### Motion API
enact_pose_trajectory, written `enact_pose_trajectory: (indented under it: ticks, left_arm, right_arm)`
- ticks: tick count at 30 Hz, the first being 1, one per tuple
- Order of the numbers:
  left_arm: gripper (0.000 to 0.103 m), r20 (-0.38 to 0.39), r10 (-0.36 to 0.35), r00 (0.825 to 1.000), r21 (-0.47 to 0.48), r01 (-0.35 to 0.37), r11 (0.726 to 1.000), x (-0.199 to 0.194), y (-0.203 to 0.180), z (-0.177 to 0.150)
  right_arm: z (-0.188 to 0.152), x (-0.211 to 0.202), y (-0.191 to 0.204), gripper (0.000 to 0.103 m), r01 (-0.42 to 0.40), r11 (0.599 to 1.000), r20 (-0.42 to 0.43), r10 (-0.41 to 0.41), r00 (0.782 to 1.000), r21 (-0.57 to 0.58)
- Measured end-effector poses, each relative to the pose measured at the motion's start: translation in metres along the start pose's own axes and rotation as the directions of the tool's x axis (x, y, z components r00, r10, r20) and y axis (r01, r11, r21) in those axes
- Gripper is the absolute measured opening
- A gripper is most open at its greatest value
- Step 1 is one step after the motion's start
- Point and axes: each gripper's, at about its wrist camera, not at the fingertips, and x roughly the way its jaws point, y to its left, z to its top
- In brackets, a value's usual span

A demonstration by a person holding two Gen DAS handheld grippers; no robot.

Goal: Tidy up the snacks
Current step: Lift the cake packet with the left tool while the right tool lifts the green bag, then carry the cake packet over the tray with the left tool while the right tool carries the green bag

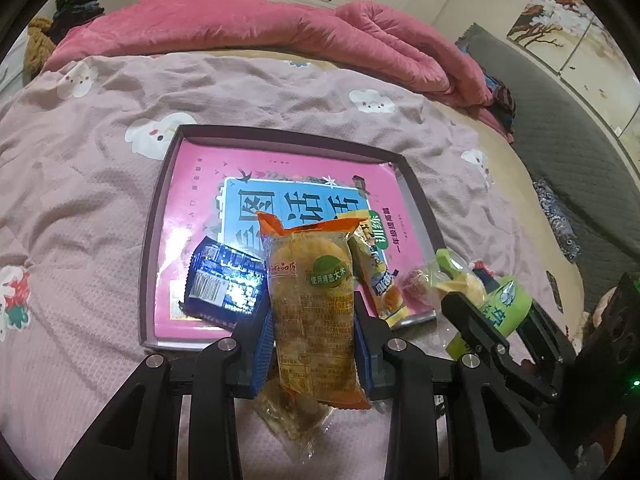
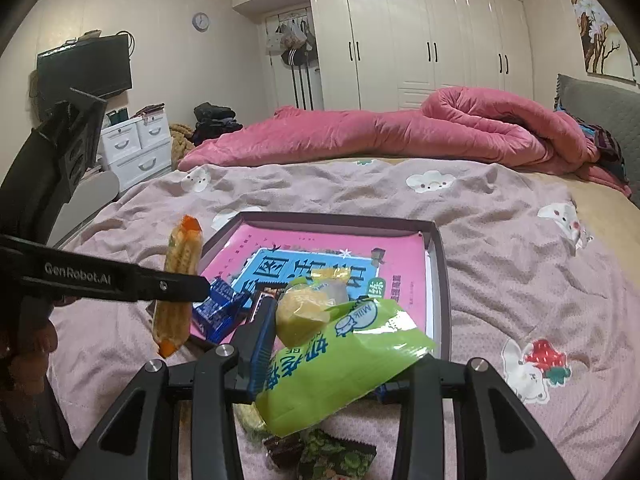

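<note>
The left gripper (image 1: 314, 332) grips an orange rice-cracker packet (image 1: 310, 300) above the tray (image 1: 150, 240) at its 6 o'clock edge. The right gripper (image 2: 332, 344) clamps a green milk-snack packet (image 2: 340, 364). The slippery wrappers may slide from the jaws onto the bed (image 2: 520, 264).

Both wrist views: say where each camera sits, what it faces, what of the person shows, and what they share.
Left wrist: rides the left gripper, angled down at the tray; jaws clamp an orange rice-cracker pack.
Right wrist: rides the right gripper, facing across the bed to the wardrobe; jaws grip a green milk-snack pack; a hand shows at left.
Shared: tray, both packs, blue wrapper.
</note>
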Motion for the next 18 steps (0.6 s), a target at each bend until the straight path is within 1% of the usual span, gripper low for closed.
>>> enact_pose_trajectory:
  ticks: [6,12,18]
  left_arm:
    - [0.036,0.0,0.015,1.0,0.013,-0.015,1.0,0.009,-0.003,0.005]
    - [0.036,-0.005,0.067,0.998,0.056,-0.067,0.996,0.024,-0.007,0.009]
    - [0.036,-0.01,0.089,0.996,0.085,-0.087,0.993,0.038,-0.011,0.013]
  right_arm:
    - [0.002,0.01,-0.007,0.04,0.019,1.0,-0.011,-0.018,1.0,0.025]
    - [0.001,0.019,-0.015,0.04,0.038,0.998,-0.028,-0.037,0.999,0.04]
    - [-0.003,0.027,-0.021,0.04,0.042,0.997,-0.048,-0.039,0.998,0.058]
